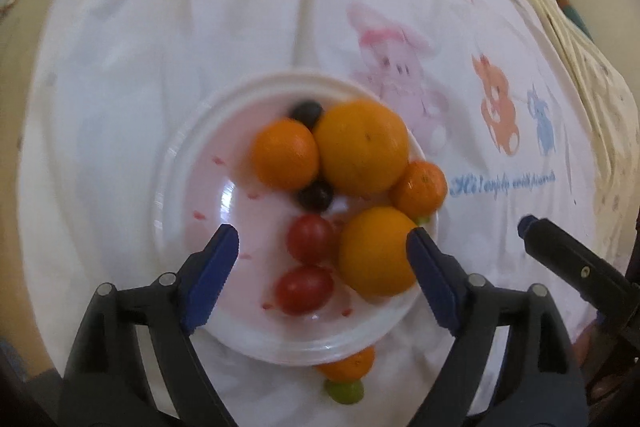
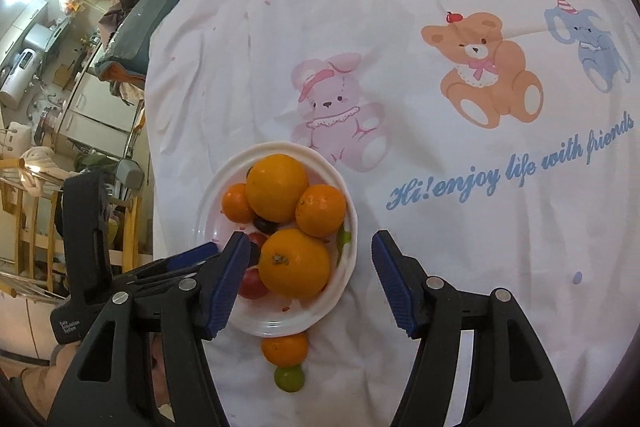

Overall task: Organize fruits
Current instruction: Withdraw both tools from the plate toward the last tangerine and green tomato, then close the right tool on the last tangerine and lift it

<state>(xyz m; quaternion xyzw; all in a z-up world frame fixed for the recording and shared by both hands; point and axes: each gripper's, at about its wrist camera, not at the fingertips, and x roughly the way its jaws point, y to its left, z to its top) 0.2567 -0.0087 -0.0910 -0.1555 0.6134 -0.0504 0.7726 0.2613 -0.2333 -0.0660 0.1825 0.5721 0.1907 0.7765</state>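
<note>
Two fruits sit outside the white bowl: a small orange touching its near rim and a green grape just below that, both on the printed cloth covering the counter. Everything else is already in the bowl: two big oranges, smaller oranges, two red tomatoes, dark grapes, piled to the right side, so a roll-off over that rim looks possible. Left gripper hangs over the bowl, jaws wide apart, nothing between the pads; the nearest big orange is beside the right pad, contact unclear. Right gripper is also spread, empty, straddling the bowl's right edge. My read: both just released, the stragglers are next. Cloth print reads "Hi! enjoy life with friends", with rabbit, bear, elephant. The left tool's body has a small label, unreadable beyond "Data".
</note>
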